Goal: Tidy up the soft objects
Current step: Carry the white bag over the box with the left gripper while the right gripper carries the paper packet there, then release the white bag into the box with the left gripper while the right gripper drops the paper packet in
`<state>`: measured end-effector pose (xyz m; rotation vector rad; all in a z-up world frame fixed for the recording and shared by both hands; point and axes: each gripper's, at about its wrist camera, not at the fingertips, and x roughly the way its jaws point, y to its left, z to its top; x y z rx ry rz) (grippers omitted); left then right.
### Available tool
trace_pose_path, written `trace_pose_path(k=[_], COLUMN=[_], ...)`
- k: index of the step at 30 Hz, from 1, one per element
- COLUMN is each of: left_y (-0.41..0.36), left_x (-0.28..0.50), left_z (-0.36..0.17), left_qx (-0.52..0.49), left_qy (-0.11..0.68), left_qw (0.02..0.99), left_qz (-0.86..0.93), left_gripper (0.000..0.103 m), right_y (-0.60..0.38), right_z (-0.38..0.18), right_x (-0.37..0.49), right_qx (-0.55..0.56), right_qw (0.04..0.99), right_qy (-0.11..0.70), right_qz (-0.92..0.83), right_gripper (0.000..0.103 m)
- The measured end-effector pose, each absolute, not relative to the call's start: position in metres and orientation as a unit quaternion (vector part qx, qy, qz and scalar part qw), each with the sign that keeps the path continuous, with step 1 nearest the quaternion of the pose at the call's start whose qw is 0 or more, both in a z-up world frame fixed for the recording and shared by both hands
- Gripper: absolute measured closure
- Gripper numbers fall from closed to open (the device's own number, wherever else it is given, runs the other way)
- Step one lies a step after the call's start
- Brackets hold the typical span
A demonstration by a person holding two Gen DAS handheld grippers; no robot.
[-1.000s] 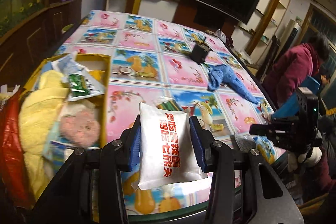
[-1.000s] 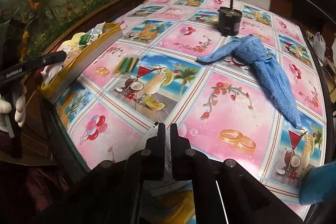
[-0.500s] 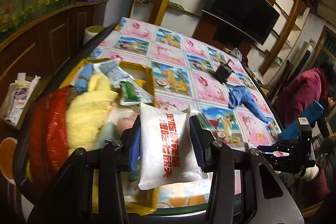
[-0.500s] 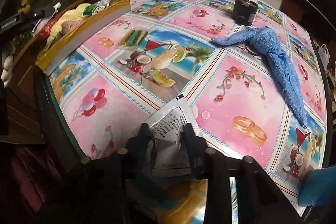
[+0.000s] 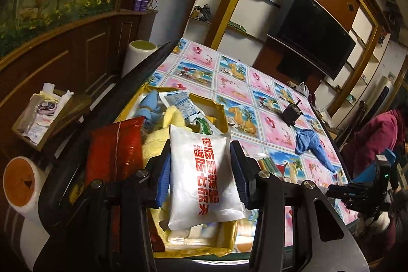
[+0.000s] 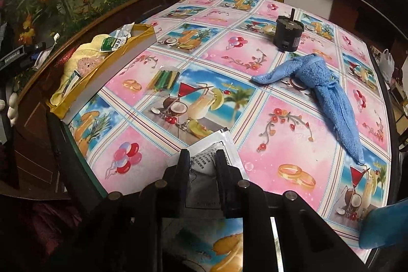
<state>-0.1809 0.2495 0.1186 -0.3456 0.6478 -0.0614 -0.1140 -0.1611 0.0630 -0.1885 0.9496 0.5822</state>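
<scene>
My left gripper (image 5: 200, 157) is shut on a white packet with red characters (image 5: 204, 177), held upright over the yellow box (image 5: 219, 111). The box is full of soft things: yellow plush, a blue cloth and small packets. A red bag (image 5: 114, 149) leans at its left side. Near the table's front edge my right gripper (image 6: 202, 157) points down at a white sachet (image 6: 224, 142). Its jaws are closing, and the sachet buckles between the pads. A blue towel (image 6: 326, 91) lies crumpled on the right of the table.
A clear packet of green sticks (image 6: 163, 79) lies beside the yellow box (image 6: 122, 60). A black cylinder (image 6: 288, 33) stands behind the towel. A person in a maroon top (image 5: 369, 144) sits at the table's right side. A cardboard tray (image 5: 43, 119) sits left of the table.
My left gripper swung left with the white packet, from over the tablecloth to over the yellow box. The right jaws spread apart from fully shut, then narrowed on the sachet.
</scene>
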Motion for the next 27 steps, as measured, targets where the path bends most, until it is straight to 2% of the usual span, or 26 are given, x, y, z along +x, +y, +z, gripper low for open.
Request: trace_pose_path(k=[10, 15, 24, 27], left_y=[0.259, 0.262, 0.261, 0.260], left_x=[-0.177, -0.165, -0.167, -0.167], left_z=[0.102, 0.080, 0.078, 0.078], left_qx=[-0.164, -0.174, -0.176, -0.168], left_qy=[0.337, 0.385, 0.371, 0.364], left_qw=[0.927, 0.906, 0.912, 0.916], left_qz=[-0.006, -0.006, -0.030, -0.036], left_gripper=[0.060, 0.054, 0.048, 0.039], right_y=[-0.080, -0.012, 0.102, 0.129], right_z=[0.102, 0.114, 0.121, 0.117], right_x=[-0.112, -0.106, -0.068, -0.053], right_qx=[-0.105, -0.117, -0.124, -0.124], right_qw=[0.839, 0.823, 0.807, 0.810], right_qy=[0.396, 0.375, 0.367, 0.371], right_qz=[0.358, 0.410, 0.446, 0.436], right_gripper=[0.085, 0.085, 0.084, 0.084])
